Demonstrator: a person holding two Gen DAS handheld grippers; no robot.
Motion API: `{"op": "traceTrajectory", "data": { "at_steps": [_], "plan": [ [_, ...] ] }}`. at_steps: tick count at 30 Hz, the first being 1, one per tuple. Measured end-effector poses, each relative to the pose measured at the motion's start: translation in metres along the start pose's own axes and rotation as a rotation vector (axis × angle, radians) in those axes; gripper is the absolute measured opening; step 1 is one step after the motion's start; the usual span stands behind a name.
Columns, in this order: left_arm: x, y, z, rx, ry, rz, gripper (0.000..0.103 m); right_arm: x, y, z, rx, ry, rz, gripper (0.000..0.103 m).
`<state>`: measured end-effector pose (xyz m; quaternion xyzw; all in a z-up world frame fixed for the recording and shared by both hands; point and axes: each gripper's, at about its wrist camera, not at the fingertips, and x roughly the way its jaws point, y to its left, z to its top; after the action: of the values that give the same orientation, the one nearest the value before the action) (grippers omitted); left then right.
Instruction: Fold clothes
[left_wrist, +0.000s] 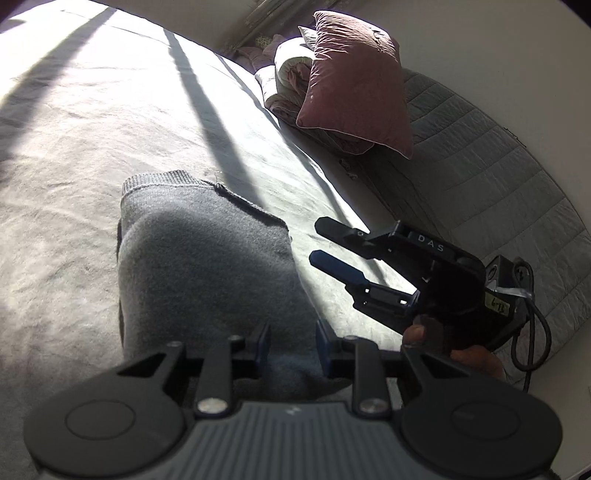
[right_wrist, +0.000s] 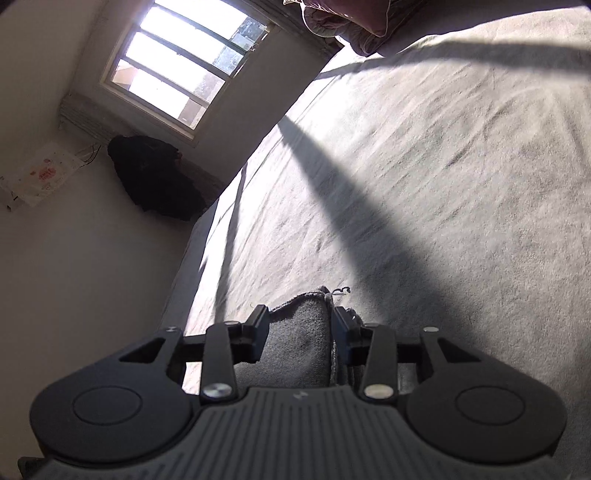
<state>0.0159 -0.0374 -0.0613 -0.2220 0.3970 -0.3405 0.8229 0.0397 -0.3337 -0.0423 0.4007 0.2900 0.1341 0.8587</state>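
**Grey knit garment on a sunlit bed, a gripper at each side**

A bed covered with a pale sheet (left_wrist: 85, 122) fills both views, with bright sun and long dark shadow bars across it. Nearest the left wrist camera, the left gripper (left_wrist: 291, 345) sits over the near end of a grey knit garment (left_wrist: 199, 251); cloth lies between its blue-padded fingers, which stand narrowly apart, and whether they press the fabric cannot be told. The garment runs away from that gripper across the sheet, its ribbed hem at the far end.

Just beside the garment's right edge, the right gripper (left_wrist: 317, 243) hangs above the sheet, held in a hand (left_wrist: 439, 339), its jaws spread with nothing between them in the left view. In the right wrist view its fingers (right_wrist: 260, 334) flank a fold of the same grey fabric (right_wrist: 299, 350) without clearly pressing it.

Farther off, at the head of the bed, a dusty-pink pillow (left_wrist: 354, 81) leans on a rolled duvet (left_wrist: 288, 74), beside a quilted grey headboard (left_wrist: 491, 177). Beyond the bed's far edge in the right view are a barred window (right_wrist: 184, 62) and a dark heap (right_wrist: 155, 177) against the wall.
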Motion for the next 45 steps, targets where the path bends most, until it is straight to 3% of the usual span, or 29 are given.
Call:
{"op": "traceTrajectory", "data": {
  "at_steps": [6, 9, 12, 15, 24, 29, 33, 35, 37, 45],
  "plan": [
    [0.013, -0.012, -0.008, 0.113, 0.078, -0.009, 0.026, 0.021, 0.015, -0.008, -0.136, 0.045, -0.062, 0.042],
    [-0.003, -0.011, 0.007, 0.131, 0.032, -0.034, 0.027, 0.022, 0.018, -0.012, -0.181, 0.054, -0.084, 0.042],
    [-0.017, 0.001, 0.029, 0.130, -0.087, 0.045, 0.025, 0.011, 0.030, -0.014, -0.219, 0.035, -0.090, 0.042],
    [-0.015, 0.017, 0.051, 0.111, -0.156, 0.142, 0.021, 0.000, 0.046, -0.018, -0.260, 0.010, -0.116, 0.042],
    [0.027, 0.046, 0.064, 0.062, -0.144, 0.282, 0.020, -0.011, 0.068, -0.054, -0.354, 0.047, -0.183, 0.042],
    [0.024, 0.052, 0.067, 0.040, -0.149, 0.327, 0.020, -0.005, 0.050, -0.076, -0.390, 0.093, -0.308, 0.042],
    [0.017, 0.049, 0.077, 0.053, -0.139, 0.314, 0.033, -0.014, 0.043, -0.072, -0.275, 0.106, -0.290, 0.042],
    [0.020, 0.051, 0.084, 0.047, -0.100, 0.299, 0.054, -0.023, 0.044, -0.069, -0.204, 0.097, -0.269, 0.047],
    [0.026, 0.056, 0.091, 0.019, -0.050, 0.286, 0.058, -0.033, 0.043, -0.071, -0.124, 0.086, -0.239, 0.065],
    [0.035, 0.082, 0.089, -0.167, 0.001, 0.210, 0.060, -0.032, 0.020, -0.083, 0.073, 0.133, -0.224, 0.067]
  ]
}}
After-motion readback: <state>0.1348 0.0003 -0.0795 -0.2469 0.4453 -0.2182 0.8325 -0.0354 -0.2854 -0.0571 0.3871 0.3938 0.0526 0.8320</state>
